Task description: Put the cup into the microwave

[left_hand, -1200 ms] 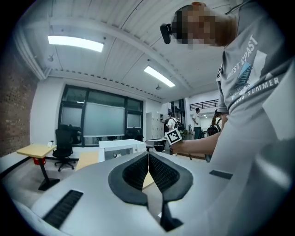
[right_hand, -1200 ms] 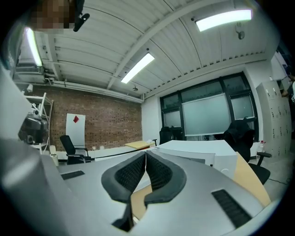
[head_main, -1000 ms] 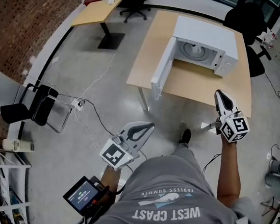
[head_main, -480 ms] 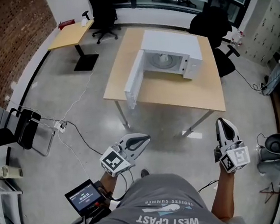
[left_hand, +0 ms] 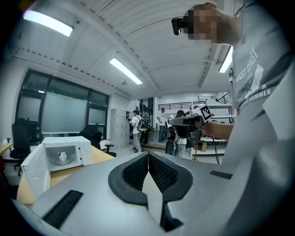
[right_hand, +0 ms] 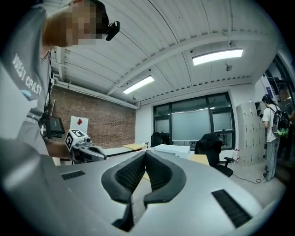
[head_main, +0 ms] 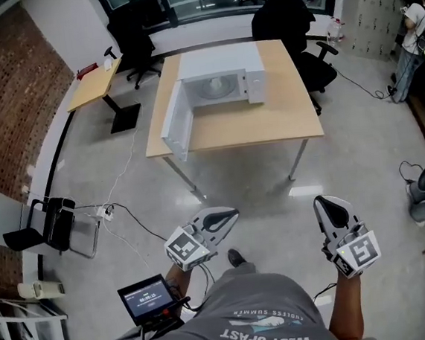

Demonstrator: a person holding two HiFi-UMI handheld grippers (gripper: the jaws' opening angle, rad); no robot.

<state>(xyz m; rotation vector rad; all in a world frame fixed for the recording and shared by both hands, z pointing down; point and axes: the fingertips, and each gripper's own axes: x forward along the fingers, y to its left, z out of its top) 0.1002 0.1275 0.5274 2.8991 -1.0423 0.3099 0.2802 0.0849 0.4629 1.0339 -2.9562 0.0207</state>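
Concrete floor, microwave on desk; shirt reads "ENDLESS SUMMER".

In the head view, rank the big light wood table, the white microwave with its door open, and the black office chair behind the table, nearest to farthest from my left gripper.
1. The light wood table, straight ahead of the left gripper.
2. The white microwave, on the table's far left part.
3. The black office chair, beyond the table, by the windows.
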